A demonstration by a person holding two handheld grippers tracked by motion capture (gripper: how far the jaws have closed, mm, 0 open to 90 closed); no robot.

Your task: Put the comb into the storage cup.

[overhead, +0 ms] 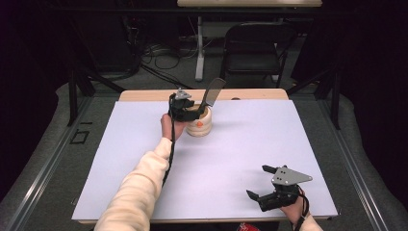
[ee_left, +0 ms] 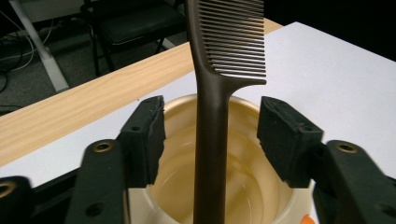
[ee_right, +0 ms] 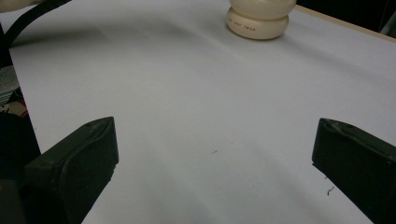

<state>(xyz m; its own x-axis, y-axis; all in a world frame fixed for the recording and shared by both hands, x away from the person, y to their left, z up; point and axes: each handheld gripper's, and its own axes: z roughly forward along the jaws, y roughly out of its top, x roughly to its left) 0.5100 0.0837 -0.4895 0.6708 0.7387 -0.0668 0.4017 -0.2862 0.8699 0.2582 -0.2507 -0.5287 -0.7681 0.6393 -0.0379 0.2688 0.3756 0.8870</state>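
Comb (ee_left: 212, 116): light, stiff, slick plastic; stood handle-down in cream cup (ee_left: 280, 196); best gripped mid-handle. Left tool (ee_left: 211, 133) open astride handle, not touching. Right tool (ee_right: 215, 158) open, empty.

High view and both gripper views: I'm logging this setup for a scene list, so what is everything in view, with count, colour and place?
Comb: one, dark brown, standing handle-down in the cup, teeth up, leaning.
Cup: one, cream, far middle of the sheet.
Sheet: one, white, covering the table.
Table: one, light wood, edge showing beyond the sheet.
Folding chair: one, black, on the floor behind the table.
Left gripper: one, black, at the cup's rim, jaws open either side of the comb handle, pads clear of it.
Right gripper: one, black, near right of the sheet, open, holding nothing.
Sleeve: one, cream, left forearm.
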